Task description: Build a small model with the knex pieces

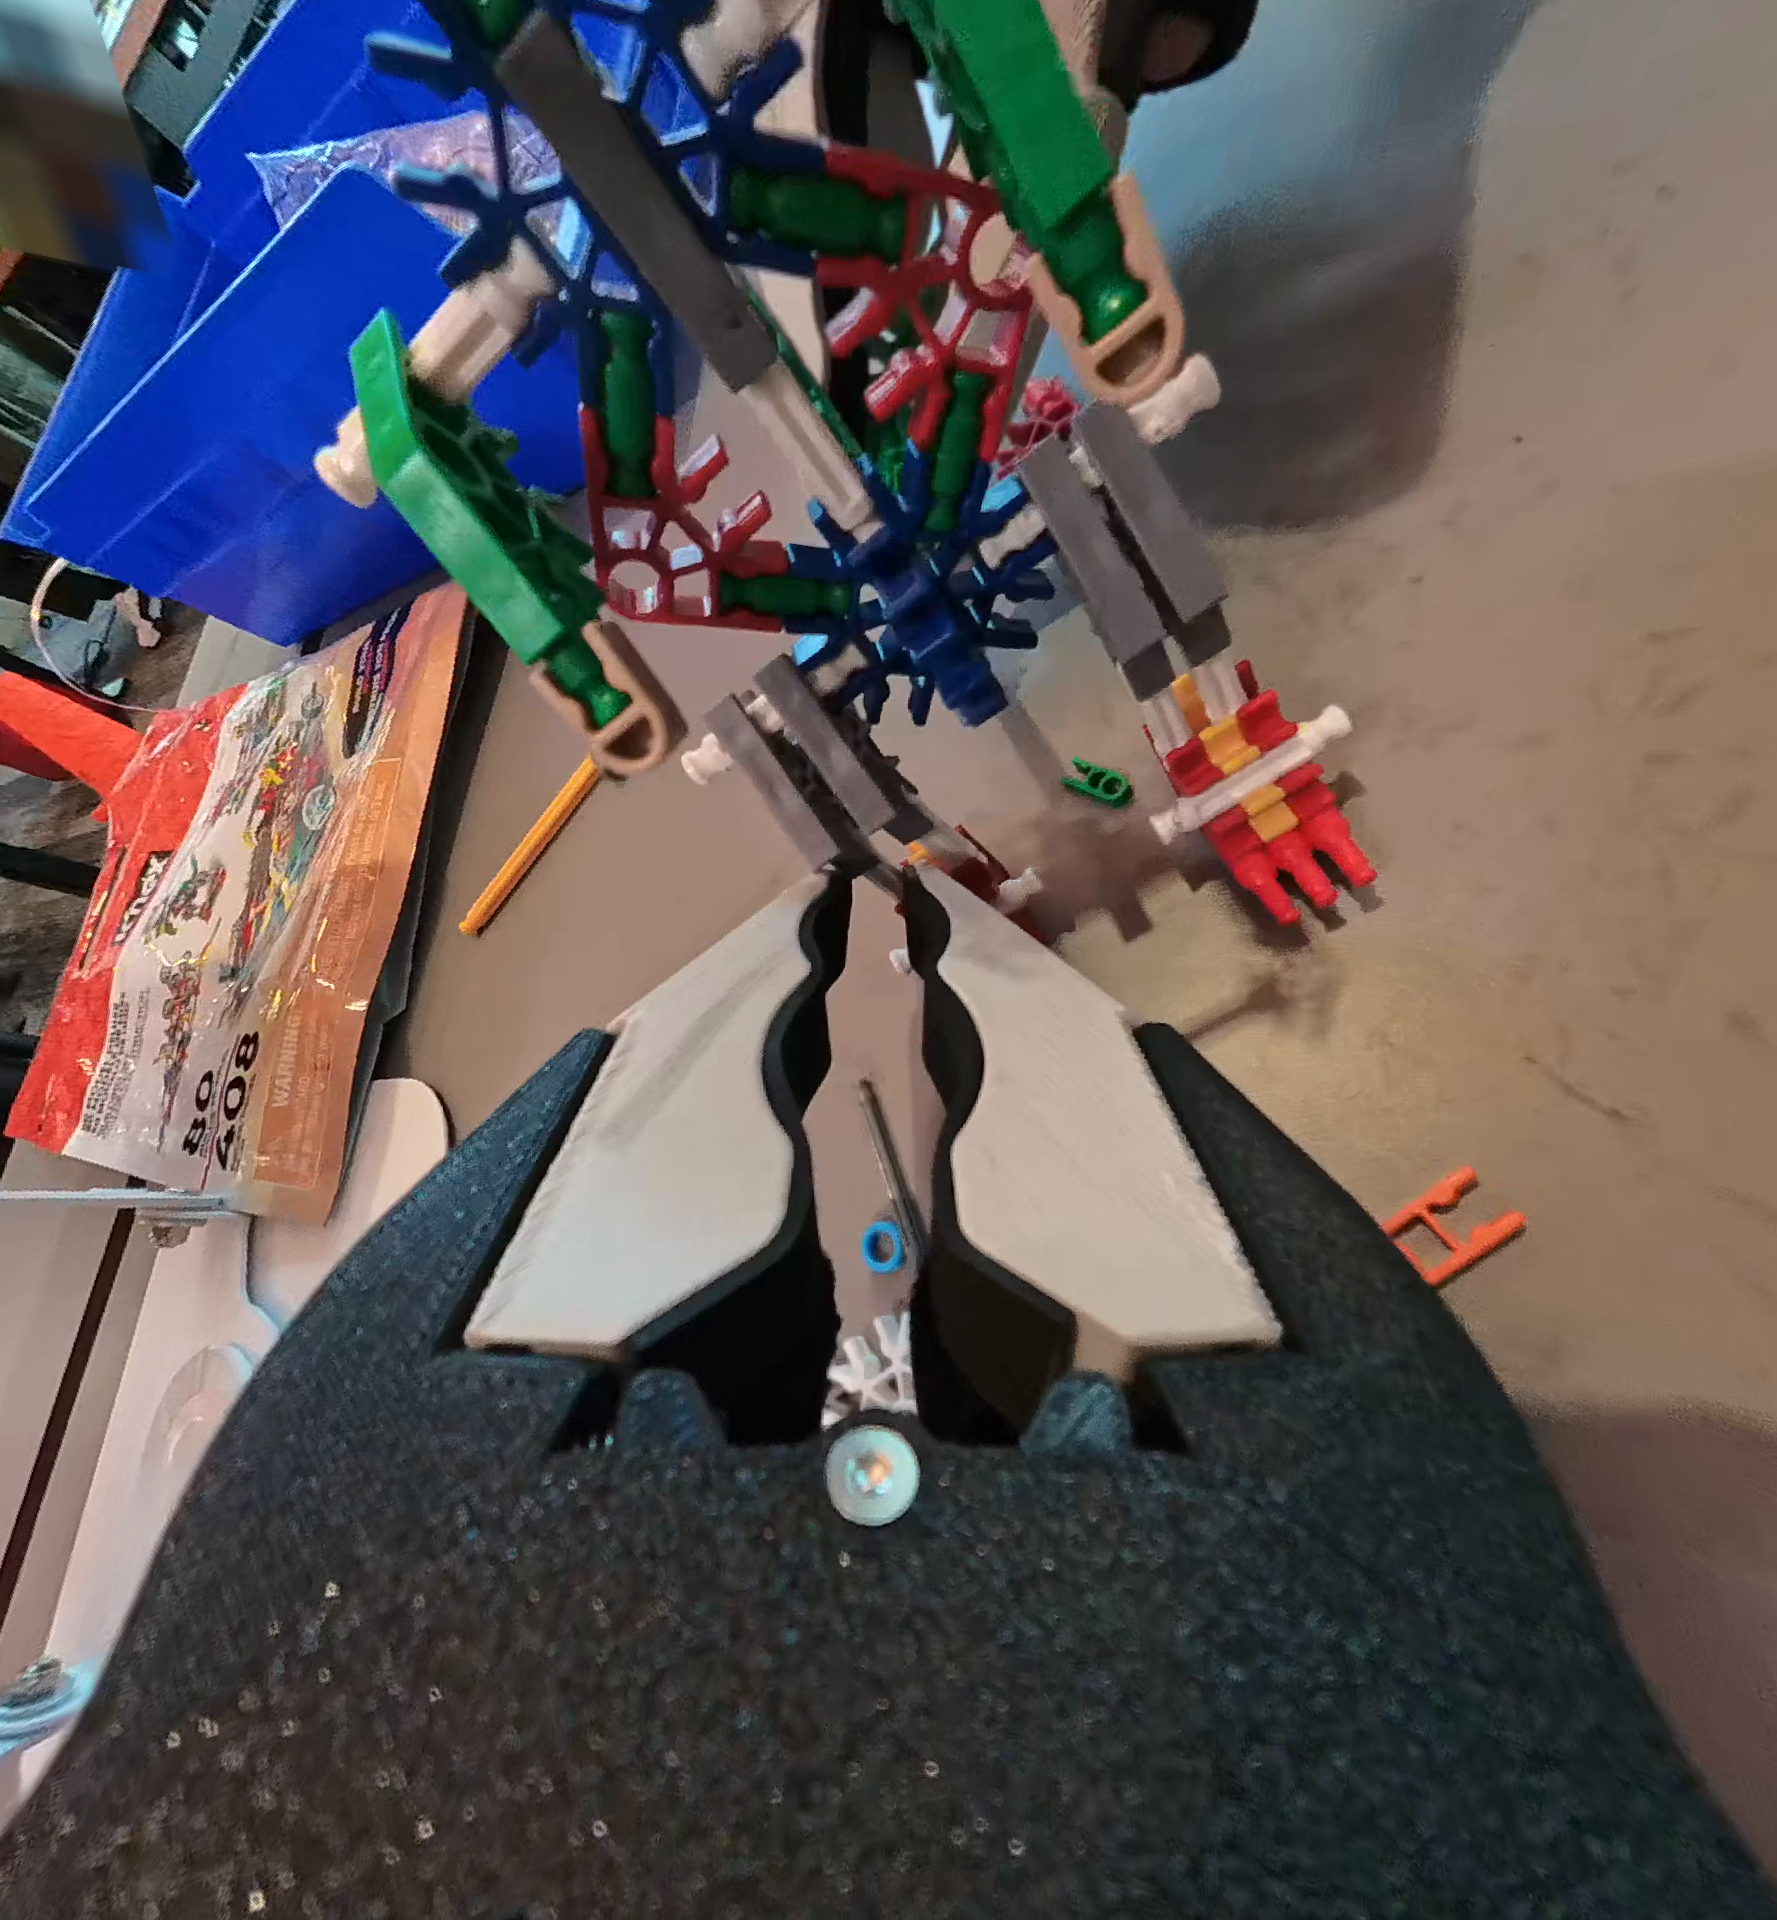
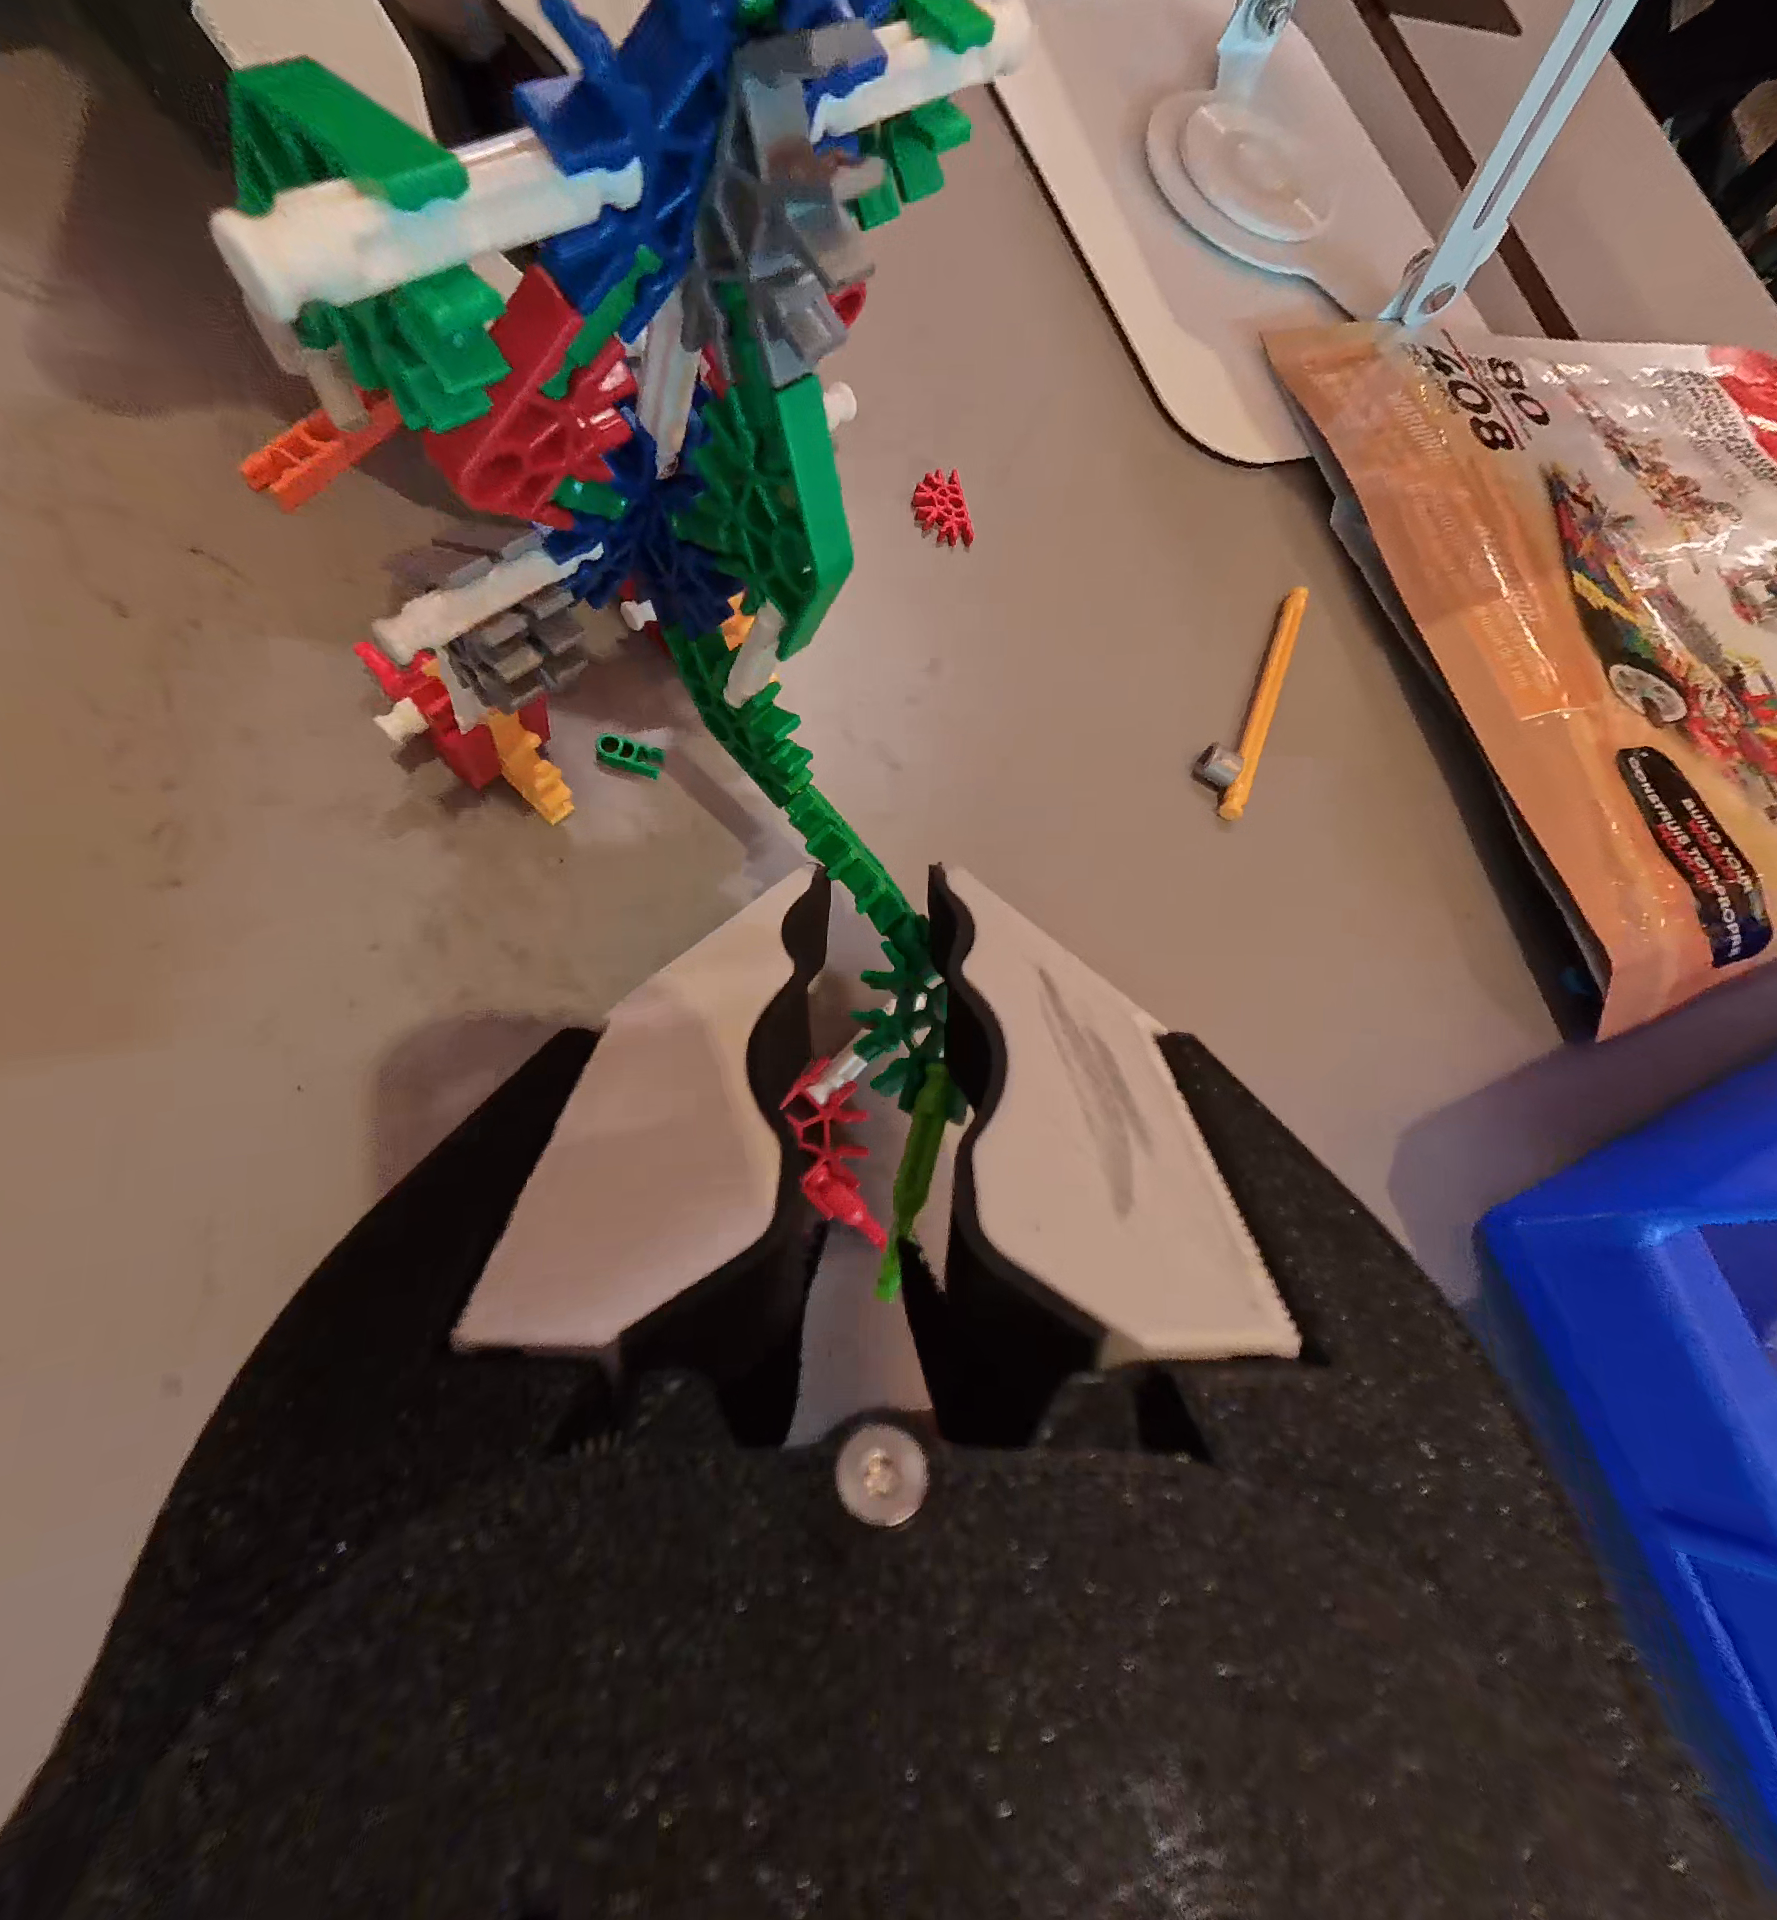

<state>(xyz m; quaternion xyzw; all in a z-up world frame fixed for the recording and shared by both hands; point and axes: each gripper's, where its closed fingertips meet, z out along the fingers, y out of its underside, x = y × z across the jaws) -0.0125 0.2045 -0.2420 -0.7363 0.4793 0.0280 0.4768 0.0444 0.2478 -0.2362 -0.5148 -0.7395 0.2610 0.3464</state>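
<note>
Left wrist view: left tongs [image 1: 876, 883] nearly closed, tips pinching a grey piece [image 1: 811, 774] at the bottom of a big toy model [image 1: 759, 416] of blue, red, green and white rods and connectors, which hangs above the worktop [image 1: 1486, 727]. Blue ring [image 1: 882, 1247] and thin dark rod lie on the surface seen thru the gap between the fingers. Blue bin [image 1: 240, 416] upper left w/ clear plastic inside; contents can't tell. Printed parts bag [image 1: 240, 914] lies flat at left, yellow rod [image 1: 531, 847] just beside it. Small red-yellow assembly [image 1: 1263, 790], green clip [image 1: 1097, 781] and orange connector [image 1: 1450, 1226] lie loose on the grey-brown worktop at right.

Right wrist view: right tongs [image 2: 879, 883] narrowly apart, clamped on a chain of green connectors [image 2: 811, 790] that runs up into the same model [image 2: 603, 364]; green and red bits sit between the fingers. Blue bin [image 2: 1673, 1455] lower right, inside blurred. Parts bag [image 2: 1590, 644] at right, partly on a white base plate [image 2: 1102, 260] w/ a stand foot. Yellow rod [image 2: 1263, 707] w/ grey end cap and a small red connector [image 2: 941, 506] lie loose on the worktop [image 2: 136, 831]. Room beyond is dark, unclear.
</note>
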